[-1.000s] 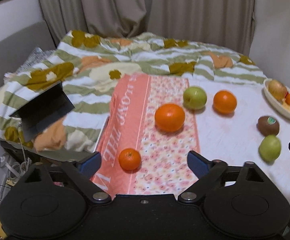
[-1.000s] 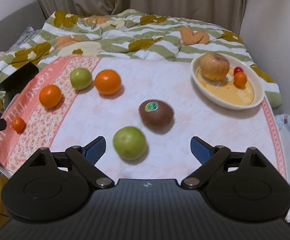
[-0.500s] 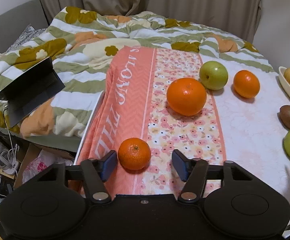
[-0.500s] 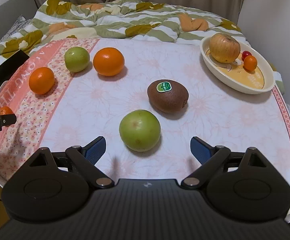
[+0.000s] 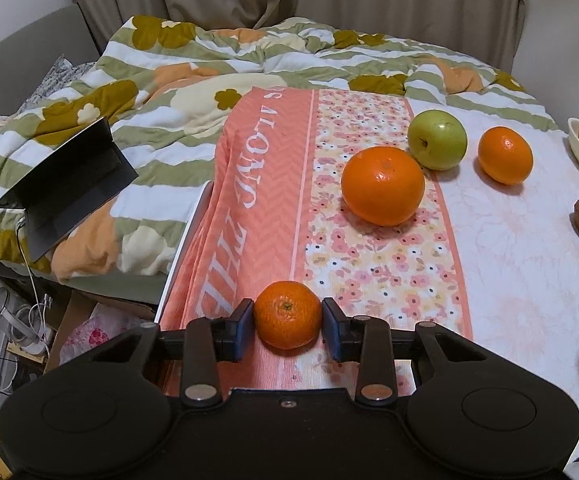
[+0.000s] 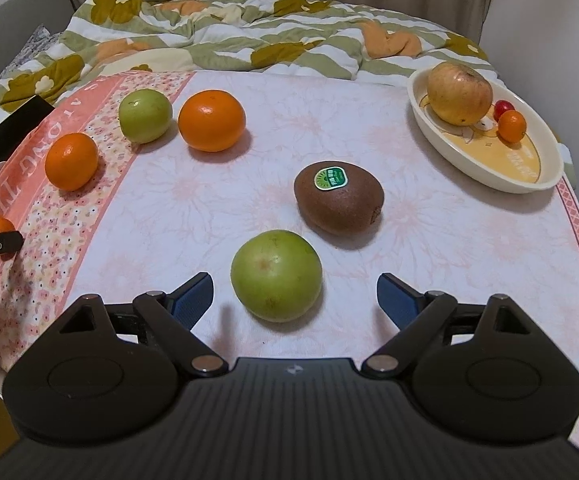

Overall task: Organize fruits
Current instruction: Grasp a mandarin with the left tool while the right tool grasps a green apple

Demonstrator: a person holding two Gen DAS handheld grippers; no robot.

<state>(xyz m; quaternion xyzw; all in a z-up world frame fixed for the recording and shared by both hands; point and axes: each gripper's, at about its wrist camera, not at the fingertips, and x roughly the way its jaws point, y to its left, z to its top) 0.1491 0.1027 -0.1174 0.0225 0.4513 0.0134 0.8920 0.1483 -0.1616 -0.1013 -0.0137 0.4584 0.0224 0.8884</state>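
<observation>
My left gripper [image 5: 288, 322] is shut on a small mandarin [image 5: 288, 314] that rests on the pink cloth at the table's near left edge. Beyond it lie a large orange [image 5: 383, 185], a green apple [image 5: 437, 139] and a smaller orange [image 5: 505, 155]. My right gripper [image 6: 294, 300] is open, with a green apple [image 6: 276, 275] between its fingers and untouched. A kiwi with a green sticker [image 6: 338, 197] lies just beyond. A cream oval dish [image 6: 485, 162] at the far right holds a yellow apple [image 6: 459, 92], a cherry tomato and a tiny orange fruit.
The table edge [image 5: 183, 244] drops off at the left, with clutter on the floor below. A bed with a flowered quilt [image 5: 249, 56] lies behind the table, and a dark open laptop [image 5: 65, 184] rests on it. Curtains hang at the back.
My left gripper has moved forward and closed onto the small mandarin. My right gripper has moved closer to the green apple and stays open.
</observation>
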